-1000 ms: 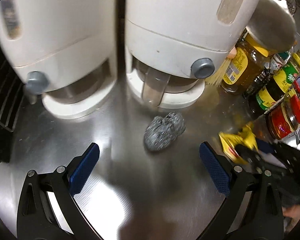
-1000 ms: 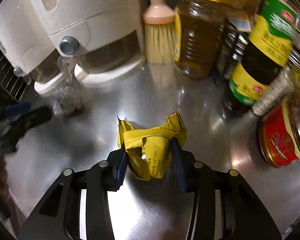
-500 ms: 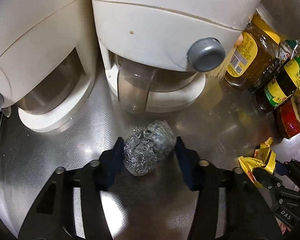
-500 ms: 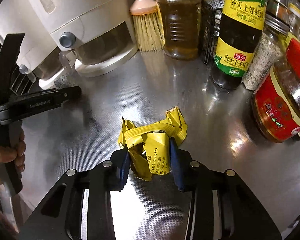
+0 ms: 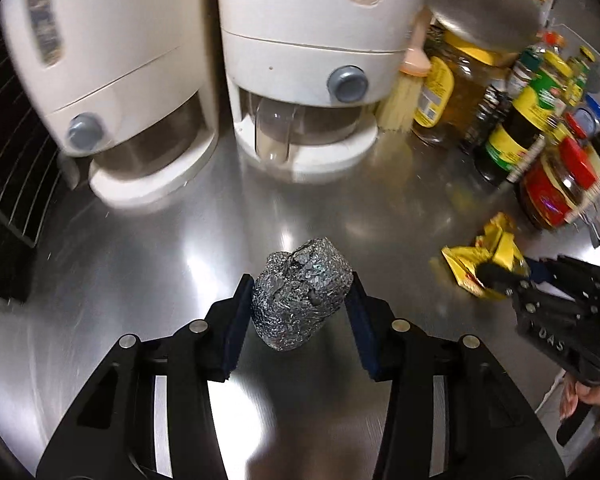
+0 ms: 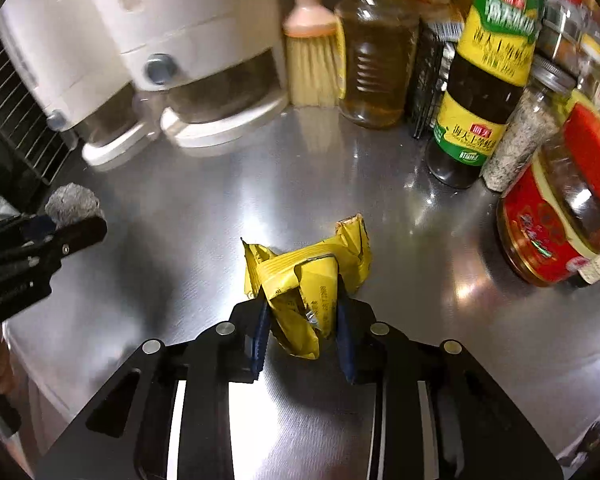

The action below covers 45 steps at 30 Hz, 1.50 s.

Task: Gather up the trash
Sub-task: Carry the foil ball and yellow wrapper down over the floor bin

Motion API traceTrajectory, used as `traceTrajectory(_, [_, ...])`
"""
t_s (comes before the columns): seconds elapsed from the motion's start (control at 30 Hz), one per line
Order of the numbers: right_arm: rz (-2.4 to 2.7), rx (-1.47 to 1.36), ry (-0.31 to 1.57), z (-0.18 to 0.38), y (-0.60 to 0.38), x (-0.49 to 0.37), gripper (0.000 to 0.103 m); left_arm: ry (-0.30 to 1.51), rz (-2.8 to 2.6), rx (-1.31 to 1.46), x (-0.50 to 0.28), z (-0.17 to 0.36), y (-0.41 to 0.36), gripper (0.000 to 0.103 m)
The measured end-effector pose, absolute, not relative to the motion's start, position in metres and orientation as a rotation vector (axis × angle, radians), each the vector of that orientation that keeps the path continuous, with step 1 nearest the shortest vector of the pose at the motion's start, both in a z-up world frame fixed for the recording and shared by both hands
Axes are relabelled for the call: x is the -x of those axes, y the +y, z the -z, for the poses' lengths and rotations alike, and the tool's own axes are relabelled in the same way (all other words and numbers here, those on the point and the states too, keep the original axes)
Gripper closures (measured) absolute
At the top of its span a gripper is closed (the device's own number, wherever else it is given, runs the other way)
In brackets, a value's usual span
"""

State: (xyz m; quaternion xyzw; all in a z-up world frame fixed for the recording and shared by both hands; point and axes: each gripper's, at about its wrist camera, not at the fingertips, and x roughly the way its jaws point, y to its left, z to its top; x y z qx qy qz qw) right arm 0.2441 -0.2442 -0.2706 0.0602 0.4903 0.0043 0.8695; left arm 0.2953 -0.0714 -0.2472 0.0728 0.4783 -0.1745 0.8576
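With the left tool (image 5: 302, 312) clamped on the crumpled foil ball (image 5: 301, 294) and the right tool (image 6: 302, 320) pinching the yellow wrapper (image 6: 308, 276), both seemingly just above the steel bench (image 6: 380, 208), lift straight up, keeping squeeze steady, clear of the jars (image 6: 560, 216).

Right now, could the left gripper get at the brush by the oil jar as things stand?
Probably not yet. The left gripper is shut on the foil ball, so its jaws are taken. The brush stands wedged between the white dispenser and the oil jar, leaving little room.
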Motion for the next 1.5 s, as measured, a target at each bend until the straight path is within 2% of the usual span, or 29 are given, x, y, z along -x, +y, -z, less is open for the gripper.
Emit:
traceTrajectory(0.33, [-0.037, -0.175, 1.002, 0.256, -0.233, -0.171, 0.075, 0.989, 0.377, -0.137, -0.210, 0.235, -0.052, 0.059])
traceTrajectory(0.8, [-0.091, -0.203, 1.008, 0.259, -0.212, -0.074, 0.075, 1.032, 0.381, -0.097, -0.091, 0.257, -0.033, 0.059])
traceTrajectory(1.17, [-0.101, -0.243, 1.121, 0.317, -0.200, -0.023, 0.074, 1.187, 0.416, -0.077, -0.040, 0.324, -0.033, 0.059])
traceTrajectory(1.5, [-0.039, -0.308, 1.246, 0.398, -0.198, -0.033, 0.074, 1.301, 0.403, -0.075, -0.032, 0.401, -0.042, 0.059])
